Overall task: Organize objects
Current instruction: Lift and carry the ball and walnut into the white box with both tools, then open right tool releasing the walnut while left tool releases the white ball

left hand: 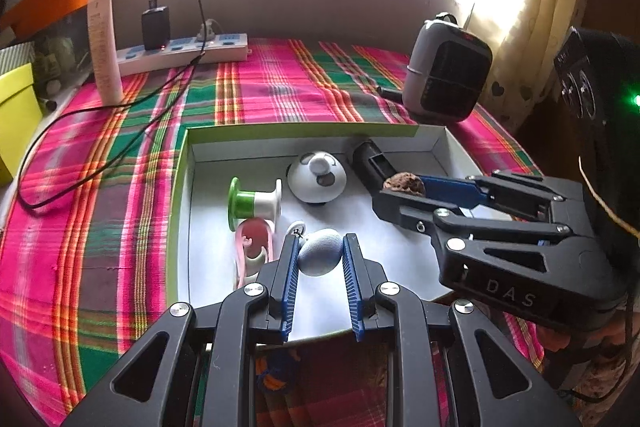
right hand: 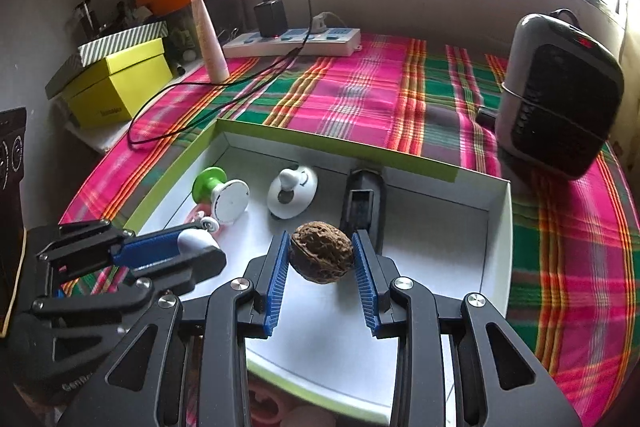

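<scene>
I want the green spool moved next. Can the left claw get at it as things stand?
Probably not yet: the left claw is shut on a pale egg. The green spool lies uncovered just beyond, in the box.

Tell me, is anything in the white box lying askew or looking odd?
The green-and-white spool lies tipped on its side, and the black rectangular device leans against the box's far wall. Nothing looks spilled or broken.
</scene>
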Demonstrator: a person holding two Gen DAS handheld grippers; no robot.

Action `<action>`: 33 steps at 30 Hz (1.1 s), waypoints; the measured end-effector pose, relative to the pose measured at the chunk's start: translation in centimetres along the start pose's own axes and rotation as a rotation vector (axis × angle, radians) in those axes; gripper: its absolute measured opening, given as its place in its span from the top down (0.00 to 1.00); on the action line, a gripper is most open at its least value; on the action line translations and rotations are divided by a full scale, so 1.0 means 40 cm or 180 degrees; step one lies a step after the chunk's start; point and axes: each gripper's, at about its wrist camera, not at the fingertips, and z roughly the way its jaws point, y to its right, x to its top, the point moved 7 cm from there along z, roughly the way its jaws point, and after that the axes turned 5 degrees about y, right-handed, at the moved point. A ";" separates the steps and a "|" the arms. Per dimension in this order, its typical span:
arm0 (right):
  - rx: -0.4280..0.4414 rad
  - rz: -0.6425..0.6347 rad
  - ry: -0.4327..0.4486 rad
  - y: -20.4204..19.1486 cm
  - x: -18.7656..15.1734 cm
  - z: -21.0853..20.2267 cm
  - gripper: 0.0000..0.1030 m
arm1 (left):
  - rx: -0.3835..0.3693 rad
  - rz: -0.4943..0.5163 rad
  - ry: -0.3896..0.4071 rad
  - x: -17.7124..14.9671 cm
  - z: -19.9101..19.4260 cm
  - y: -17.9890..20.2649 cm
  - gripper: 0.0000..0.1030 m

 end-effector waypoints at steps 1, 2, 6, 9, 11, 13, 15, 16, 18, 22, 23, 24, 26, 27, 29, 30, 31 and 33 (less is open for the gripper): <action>0.0009 -0.0003 -0.0003 0.001 0.003 0.003 0.67 | 0.0001 0.0007 -0.0020 -0.002 0.005 0.000 0.81; 0.0012 -0.0008 -0.0008 0.001 0.006 0.006 0.67 | 0.0008 0.0002 -0.0038 -0.004 0.010 -0.001 0.81; 0.0066 -0.0039 -0.0017 -0.006 0.014 0.017 0.67 | 0.0012 0.0014 -0.0067 -0.009 0.020 -0.006 0.81; 0.0065 -0.0090 -0.0030 -0.013 0.017 0.024 0.67 | 0.0053 0.0014 -0.0090 -0.013 0.025 -0.014 0.81; 0.0083 -0.0101 -0.0038 -0.018 0.020 0.028 0.67 | 0.0075 0.0006 -0.0093 -0.014 0.027 -0.020 0.81; 0.0094 -0.0153 -0.0049 -0.026 0.019 0.031 0.67 | 0.0088 0.0008 -0.0086 -0.012 0.027 -0.024 0.81; 0.0116 -0.0179 -0.0061 -0.034 0.020 0.034 0.67 | 0.0104 0.0023 -0.0089 -0.013 0.027 -0.026 0.81; 0.0124 -0.0187 -0.0077 -0.037 0.018 0.037 0.67 | 0.0123 0.0042 -0.0087 -0.013 0.028 -0.026 0.81; 0.0127 -0.0214 -0.0091 -0.041 0.016 0.041 0.67 | 0.0145 0.0046 -0.0091 -0.013 0.027 -0.029 0.81; 0.0123 -0.0215 -0.0147 -0.044 0.010 0.052 0.67 | 0.0195 0.0070 -0.0090 -0.012 0.027 -0.035 0.81; 0.0131 -0.0201 -0.0157 -0.043 0.009 0.054 0.67 | 0.0193 0.0069 -0.0091 -0.011 0.027 -0.036 0.81; 0.0132 -0.0193 -0.0163 -0.041 0.010 0.055 0.67 | 0.0197 0.0075 -0.0091 -0.011 0.027 -0.036 0.80; 0.0132 -0.0181 -0.0172 -0.041 0.009 0.058 0.67 | 0.0194 0.0073 -0.0090 -0.012 0.027 -0.035 0.80; 0.0141 -0.0169 -0.0182 -0.041 0.008 0.058 0.67 | 0.0195 0.0073 -0.0090 -0.012 0.026 -0.034 0.80; 0.0157 -0.0155 -0.0204 -0.040 0.008 0.061 0.67 | 0.0198 0.0073 -0.0088 -0.012 0.026 -0.034 0.80; 0.0161 -0.0147 -0.0214 -0.039 0.007 0.062 0.67 | 0.0201 0.0076 -0.0091 -0.012 0.027 -0.035 0.80; 0.0169 -0.0133 -0.0231 -0.038 0.006 0.064 0.67 | 0.0199 0.0078 -0.0091 -0.012 0.027 -0.035 0.80; 0.0178 -0.0120 -0.0236 -0.038 0.006 0.066 0.67 | 0.0198 0.0073 -0.0090 -0.011 0.027 -0.035 0.80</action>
